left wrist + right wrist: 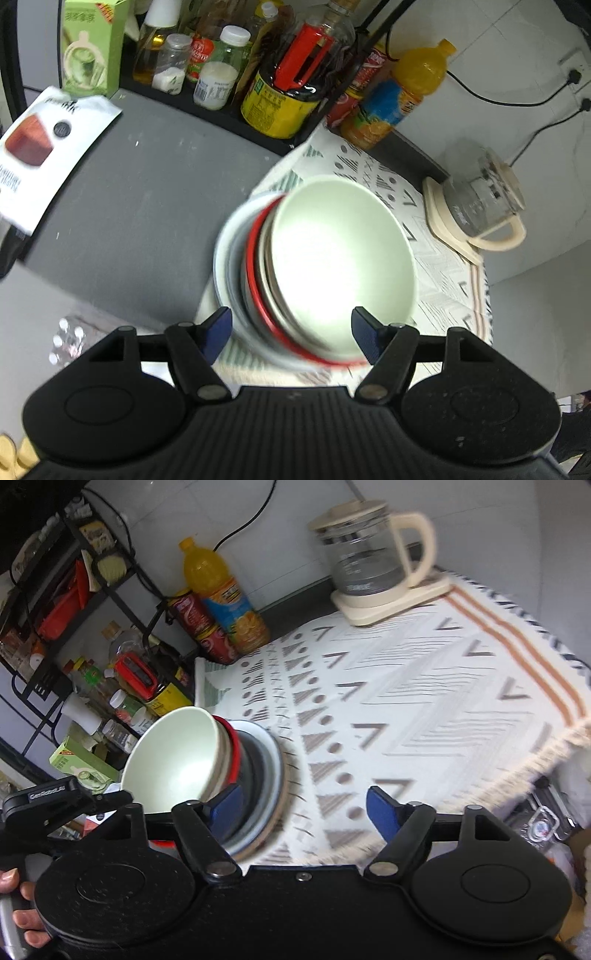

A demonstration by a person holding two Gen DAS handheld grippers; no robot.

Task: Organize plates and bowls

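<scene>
A stack of dishes stands on the patterned cloth [436,266]: a pale green bowl [340,254] on top, a red bowl [258,295] under it, grey-white plates [225,266] at the bottom. My left gripper [291,332] is open, its blue pads either side of the stack's near edge, a little above it. In the right wrist view the same green bowl [173,760] tops the plates [269,775]. My right gripper [303,808] is open and empty, its left pad close beside the stack.
A glass kettle [369,557] on a cream base stands at the cloth's far end. An orange juice bottle [225,598], cans and a rack of condiment bottles [280,92] line the wall. A white packet [40,155] lies on the grey counter [147,206].
</scene>
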